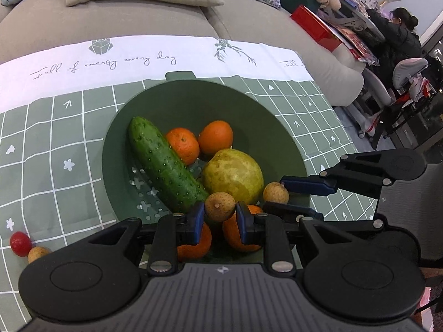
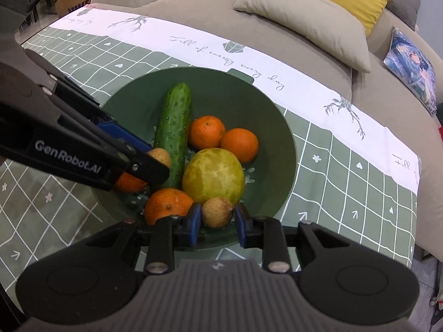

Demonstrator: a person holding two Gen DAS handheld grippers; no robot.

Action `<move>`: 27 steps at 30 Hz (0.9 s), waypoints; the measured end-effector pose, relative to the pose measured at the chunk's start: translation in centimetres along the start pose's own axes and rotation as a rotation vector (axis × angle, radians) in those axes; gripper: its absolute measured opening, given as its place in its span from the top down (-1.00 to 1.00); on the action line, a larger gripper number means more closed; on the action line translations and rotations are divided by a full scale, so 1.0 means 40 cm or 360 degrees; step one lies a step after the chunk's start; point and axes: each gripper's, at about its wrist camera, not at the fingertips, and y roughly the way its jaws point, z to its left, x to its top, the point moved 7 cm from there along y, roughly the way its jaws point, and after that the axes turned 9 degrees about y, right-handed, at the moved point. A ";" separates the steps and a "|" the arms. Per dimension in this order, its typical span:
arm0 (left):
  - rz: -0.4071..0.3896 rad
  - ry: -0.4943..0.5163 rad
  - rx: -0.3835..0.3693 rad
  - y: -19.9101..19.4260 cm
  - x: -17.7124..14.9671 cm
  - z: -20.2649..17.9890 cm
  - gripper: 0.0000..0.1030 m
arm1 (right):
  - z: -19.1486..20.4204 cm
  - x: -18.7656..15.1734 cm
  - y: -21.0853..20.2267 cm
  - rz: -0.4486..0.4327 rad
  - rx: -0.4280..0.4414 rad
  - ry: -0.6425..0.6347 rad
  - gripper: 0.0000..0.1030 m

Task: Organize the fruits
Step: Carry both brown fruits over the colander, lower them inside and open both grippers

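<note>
A green strainer bowl holds a cucumber, several oranges and a yellow-green pear. My left gripper is shut on a small brown longan over the bowl's near side; it also shows in the right wrist view. My right gripper is shut on another longan, seen in the left wrist view between the right gripper's fingers.
A cherry tomato and one more longan lie on the green checked tablecloth left of the bowl. A beige sofa with cushions runs along the table's far edge.
</note>
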 end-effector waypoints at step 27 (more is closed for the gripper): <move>-0.0086 -0.0001 0.0025 -0.099 -0.002 -0.001 0.11 | 0.035 0.032 -0.079 -0.0111 -0.0006 0.0073 0.33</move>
